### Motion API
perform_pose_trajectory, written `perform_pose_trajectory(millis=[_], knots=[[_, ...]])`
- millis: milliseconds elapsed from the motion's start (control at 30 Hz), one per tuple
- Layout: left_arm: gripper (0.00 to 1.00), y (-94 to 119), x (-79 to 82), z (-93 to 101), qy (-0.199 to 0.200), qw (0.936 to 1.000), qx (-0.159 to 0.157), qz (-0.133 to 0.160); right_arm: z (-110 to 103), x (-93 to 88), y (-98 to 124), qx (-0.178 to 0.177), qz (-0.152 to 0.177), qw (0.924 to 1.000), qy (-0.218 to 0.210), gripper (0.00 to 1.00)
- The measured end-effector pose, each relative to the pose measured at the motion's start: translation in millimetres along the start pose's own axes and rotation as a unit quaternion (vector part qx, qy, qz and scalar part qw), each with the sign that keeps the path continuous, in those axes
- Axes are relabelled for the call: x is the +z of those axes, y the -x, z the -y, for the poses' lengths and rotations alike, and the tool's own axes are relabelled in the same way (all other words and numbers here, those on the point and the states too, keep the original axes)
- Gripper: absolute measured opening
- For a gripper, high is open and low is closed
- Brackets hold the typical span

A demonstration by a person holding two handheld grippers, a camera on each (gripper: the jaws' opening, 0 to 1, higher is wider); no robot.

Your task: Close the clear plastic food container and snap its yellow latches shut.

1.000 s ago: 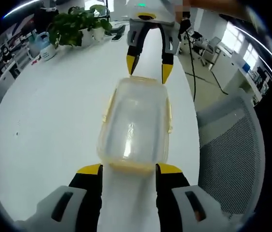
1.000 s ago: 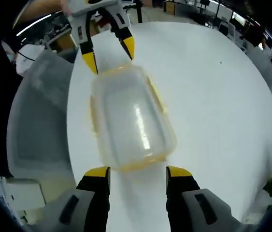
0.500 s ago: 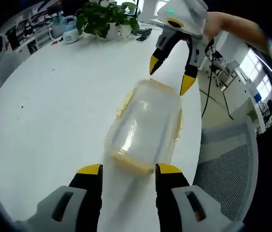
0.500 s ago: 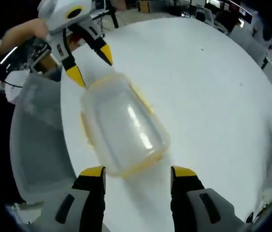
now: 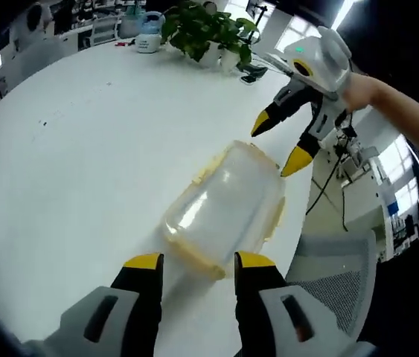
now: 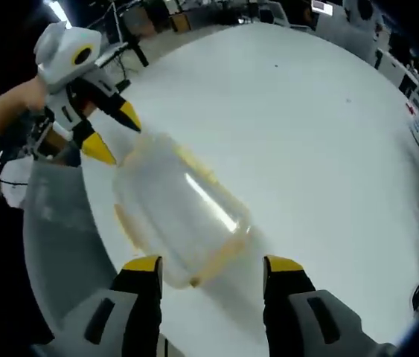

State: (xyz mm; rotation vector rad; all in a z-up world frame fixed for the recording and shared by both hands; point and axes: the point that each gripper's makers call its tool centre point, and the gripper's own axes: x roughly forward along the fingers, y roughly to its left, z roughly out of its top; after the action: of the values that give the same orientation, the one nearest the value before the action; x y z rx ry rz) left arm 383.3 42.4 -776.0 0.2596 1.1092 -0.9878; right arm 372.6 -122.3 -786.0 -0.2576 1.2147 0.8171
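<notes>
With its lid on, the clear container [image 5: 224, 208] lies centre frame on the white table [image 5: 82, 149], long axis running between the open left gripper [image 5: 192, 262] at its near end and the open right gripper [image 5: 277, 145] at its far, upper-right end.

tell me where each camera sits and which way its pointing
Left gripper view: rides on the left gripper, looking along its open jaws across the white table at the clear container; the right gripper and a person's hand sit beyond it.
Right gripper view: rides on the right gripper, facing the opposite way over the container, toward the left gripper.
Shared: container, table, a grey mesh chair, each other's gripper.
</notes>
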Motion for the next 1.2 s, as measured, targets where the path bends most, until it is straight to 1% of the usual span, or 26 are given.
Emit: perform_pose_trajectory(millis=[67, 133, 200, 267, 400, 433, 500, 600, 633, 700, 733, 833, 867, 967, 1000, 1033, 1067, 1133, 1200], knots=[[0.36, 0.5, 1.0, -1.4, 0.018, 0.9998, 0.003, 0.004, -0.4, 0.6, -0.2, 0.002, 0.003, 0.9998, -0.018, 0.53], [0.34, -0.2, -0.3, -2.9, 0.036, 0.9993, 0.005, 0.002, 1.7, 1.8, -0.8, 0.002, 0.009, 0.999, -0.045, 0.52], [0.34, -2.0, -3.3, -2.6, 0.052, 0.9986, 0.007, 0.0, 3.5, 2.4, -1.7, 0.0, 0.013, 0.9983, -0.056, 0.52], [0.34, -4.1, -4.5, -0.9, 0.082, 0.9967, 0.002, 0.004, 2.7, 1.0, -2.6, 0.0, 0.012, 0.9978, -0.065, 0.51], [0.34, -5.9, -6.1, -3.6, 0.108, 0.9941, 0.007, 0.007, 0.8, 0.2, -5.6, 0.005, 0.013, 0.9959, -0.089, 0.51], [0.34, -6.0, -6.8, -3.4, 0.12, 0.9927, 0.007, 0.008, -0.2, -0.5, -6.1, 0.007, 0.012, 0.9953, -0.096, 0.5], [0.31, -6.3, -9.2, -4.7, 0.135, 0.9908, 0.01, 0.005, 1.4, -2.6, -6.7, 0.001, 0.008, 0.9944, -0.106, 0.5], [0.24, -6.6, -12.5, -4.3, 0.145, 0.9894, 0.008, -0.001, 0.6, -5.0, -6.4, 0.002, 0.004, 0.9925, -0.122, 0.47], [0.24, -6.6, -14.2, -4.1, 0.154, 0.9881, 0.009, -0.002, 1.5, -5.2, -6.5, 0.002, 0.003, 0.9922, -0.124, 0.47], [0.24, -6.8, -14.6, -3.8, 0.16, 0.9871, 0.008, 0.0, 1.9, -5.2, -6.7, 0.001, 0.005, 0.992, -0.126, 0.47], [0.25, -6.3, -13.9, -3.3, 0.168, 0.9857, 0.007, 0.005, 1.3, -5.5, -6.8, 0.002, 0.005, 0.9918, -0.128, 0.47], [0.28, -6.3, -13.6, -3.6, 0.174, 0.9847, 0.011, 0.009, 0.2, -6.8, -6.6, -0.002, 0.003, 0.9912, -0.132, 0.47], [0.29, -6.4, -13.4, -4.4, 0.181, 0.9832, 0.014, 0.011, 0.8, -7.1, -6.5, -0.005, 0.004, 0.9908, -0.135, 0.47], [0.3, -7.8, -14.1, -5.4, 0.202, 0.9793, 0.013, 0.009, 4.1, -4.2, -7.9, -0.006, 0.013, 0.9874, -0.158, 0.46], [0.3, -8.5, -14.5, -5.1, 0.205, 0.9786, 0.013, 0.007, 5.0, -3.7, -8.5, -0.005, 0.016, 0.9868, -0.161, 0.46], [0.3, -10.2, -14.1, -3.5, 0.202, 0.9792, 0.01, 0.009, 2.9, -2.2, -9.0, 0.0, 0.02, 0.9859, -0.166, 0.46], [0.3, -11.3, -16.2, -2.8, 0.207, 0.9783, 0.013, 0.004, 1.4, -2.0, -9.7, 0.004, 0.021, 0.9852, -0.17, 0.46], [0.3, -14.2, -18.3, -1.6, 0.207, 0.9782, 0.013, 0.002, -0.5, -3.9, -11.4, 0.005, 0.017, 0.9855, -0.169, 0.46], [0.3, -15.7, -17.7, 0.4, 0.217, 0.9762, 0.007, 0.005, -1.5, -4.0, -12.8, 0.005, 0.018, 0.9857, -0.167, 0.45]])
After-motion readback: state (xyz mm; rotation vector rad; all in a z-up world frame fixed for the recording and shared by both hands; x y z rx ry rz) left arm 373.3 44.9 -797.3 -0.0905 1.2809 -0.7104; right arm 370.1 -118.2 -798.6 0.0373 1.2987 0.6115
